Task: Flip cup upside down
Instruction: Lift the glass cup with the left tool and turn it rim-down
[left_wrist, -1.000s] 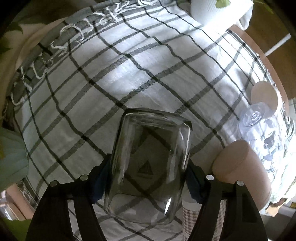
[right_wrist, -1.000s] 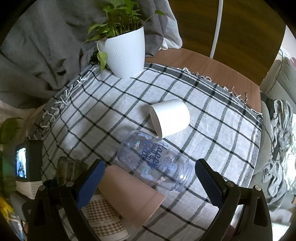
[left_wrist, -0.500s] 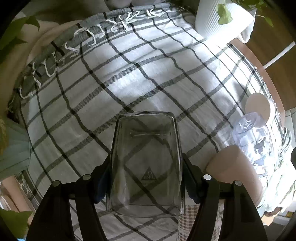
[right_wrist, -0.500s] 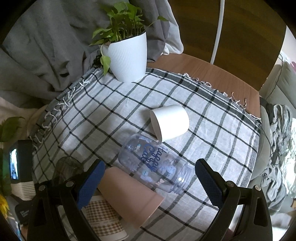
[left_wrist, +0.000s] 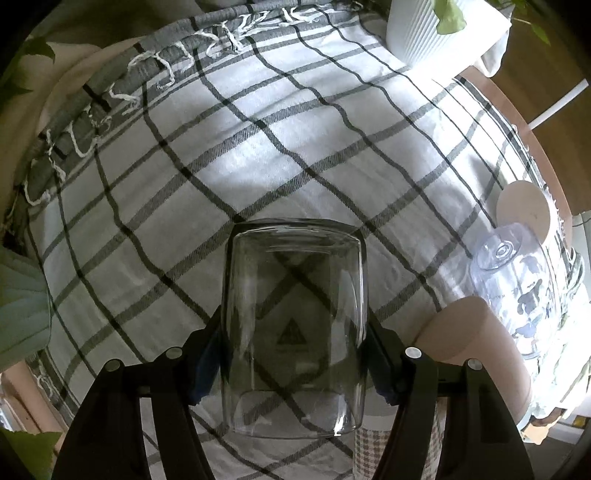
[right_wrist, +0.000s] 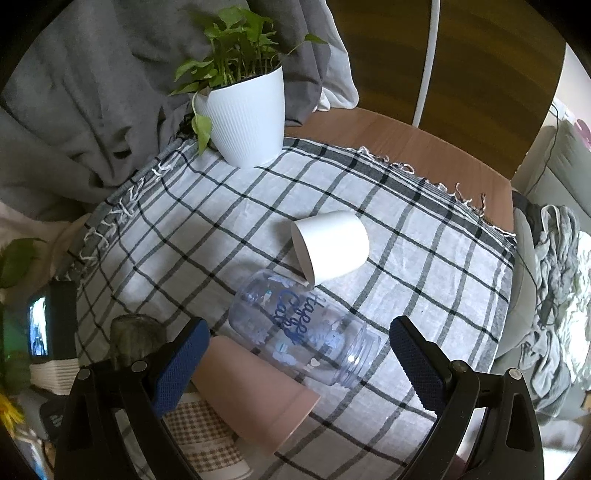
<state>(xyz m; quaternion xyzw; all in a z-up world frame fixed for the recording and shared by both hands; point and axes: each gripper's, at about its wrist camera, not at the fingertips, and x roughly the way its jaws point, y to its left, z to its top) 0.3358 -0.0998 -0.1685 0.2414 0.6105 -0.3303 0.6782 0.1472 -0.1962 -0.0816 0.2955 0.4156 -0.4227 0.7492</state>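
My left gripper (left_wrist: 295, 354) is shut on a clear glass cup (left_wrist: 293, 325), its blue pads against both sides. The cup's closed base points away from me over the checked cloth (left_wrist: 258, 147); whether it touches the cloth I cannot tell. In the right wrist view the same glass (right_wrist: 135, 339) shows at the lower left, base up. My right gripper (right_wrist: 299, 365) is open and empty above a pink cup (right_wrist: 255, 391) and a clear printed bottle (right_wrist: 303, 332), both lying on their sides. A white cup (right_wrist: 332, 251) lies on its side beyond them.
A white plant pot (right_wrist: 243, 118) stands at the far edge of the cloth, grey fabric behind it. A checked paper cup (right_wrist: 203, 439) sits under the pink cup. A phone screen (right_wrist: 40, 325) glows at the left. Bare wooden table (right_wrist: 424, 147) lies beyond the cloth.
The left gripper has drawn back and tilted with the glass, so more far cloth and the plant pot show. The right gripper has lifted slightly and stays open.
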